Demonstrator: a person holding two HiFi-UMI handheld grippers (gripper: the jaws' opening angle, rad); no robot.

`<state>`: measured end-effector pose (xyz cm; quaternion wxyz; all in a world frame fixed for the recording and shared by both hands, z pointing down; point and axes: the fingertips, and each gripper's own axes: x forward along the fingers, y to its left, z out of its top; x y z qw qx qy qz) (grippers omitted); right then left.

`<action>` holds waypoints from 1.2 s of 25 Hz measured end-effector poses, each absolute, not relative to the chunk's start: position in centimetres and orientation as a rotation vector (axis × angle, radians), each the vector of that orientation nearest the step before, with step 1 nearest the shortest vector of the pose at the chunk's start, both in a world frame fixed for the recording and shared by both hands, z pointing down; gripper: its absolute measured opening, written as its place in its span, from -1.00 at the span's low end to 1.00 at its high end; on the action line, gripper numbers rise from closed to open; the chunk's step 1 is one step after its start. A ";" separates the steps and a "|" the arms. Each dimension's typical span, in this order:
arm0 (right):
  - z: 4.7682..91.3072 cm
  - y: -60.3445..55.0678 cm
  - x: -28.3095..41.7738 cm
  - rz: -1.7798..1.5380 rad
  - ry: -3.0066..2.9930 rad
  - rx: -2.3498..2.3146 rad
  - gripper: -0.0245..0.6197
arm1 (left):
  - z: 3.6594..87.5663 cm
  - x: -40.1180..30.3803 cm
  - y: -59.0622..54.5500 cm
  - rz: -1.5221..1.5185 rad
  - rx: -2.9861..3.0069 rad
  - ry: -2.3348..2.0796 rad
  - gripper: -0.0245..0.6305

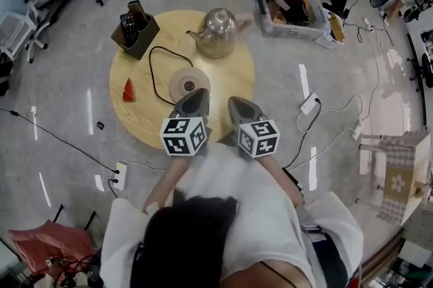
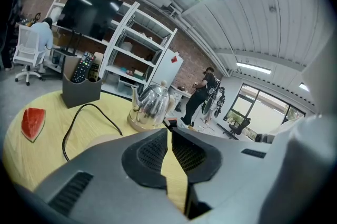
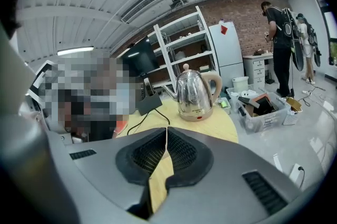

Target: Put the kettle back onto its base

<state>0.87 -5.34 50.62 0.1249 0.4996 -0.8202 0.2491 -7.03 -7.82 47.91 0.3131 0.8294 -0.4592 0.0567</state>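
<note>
Glossy metal kettle [image 1: 218, 33] (matt wooden table [image 1: 233, 80])

Closed, empty tongs [image 3: 166, 131] before steel kettle [image 3: 194, 92] on round wooden table [image 3: 220, 126].

Steel kettle [image 1: 218, 32] upright, apart from round base [image 1: 189, 84]

**Q:** Which colours apply to the table [image 1: 230, 87] and the items at its centre?

**A:** Table: pale yellow wood grain. Kettle [image 1: 218, 32], far side: polished silver, beige handle. Base [image 1: 189, 83], nearer: beige disc, dark centre. Cord [image 1: 157, 70]: black.

**Q:** And the remaining items?

**A:** Wedge [image 1: 128, 90], left: red. Holder [image 1: 135, 33], far left: black. Left gripper [image 1: 197, 93] and right gripper [image 1: 235, 102], near edge: grey shells, black mesh-textured inner faces, white cubes printed with black square markers. Floor [image 1: 67, 104]: grey, white tape strips.
</note>
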 end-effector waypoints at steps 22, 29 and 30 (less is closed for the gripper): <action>50.1 -6.3 3.0 0.715 -2.385 1.536 -0.83 | 47.9 -7.3 -8.1 0.101 2.150 -1.257 -0.78; 50.6 -7.3 3.7 0.724 -2.366 1.521 -0.83 | 48.0 -7.0 -8.8 0.114 2.140 -1.283 -0.78; 50.6 -7.5 3.9 0.722 -2.362 1.522 -0.83 | 48.0 -6.9 -8.8 0.116 2.137 -1.286 -0.78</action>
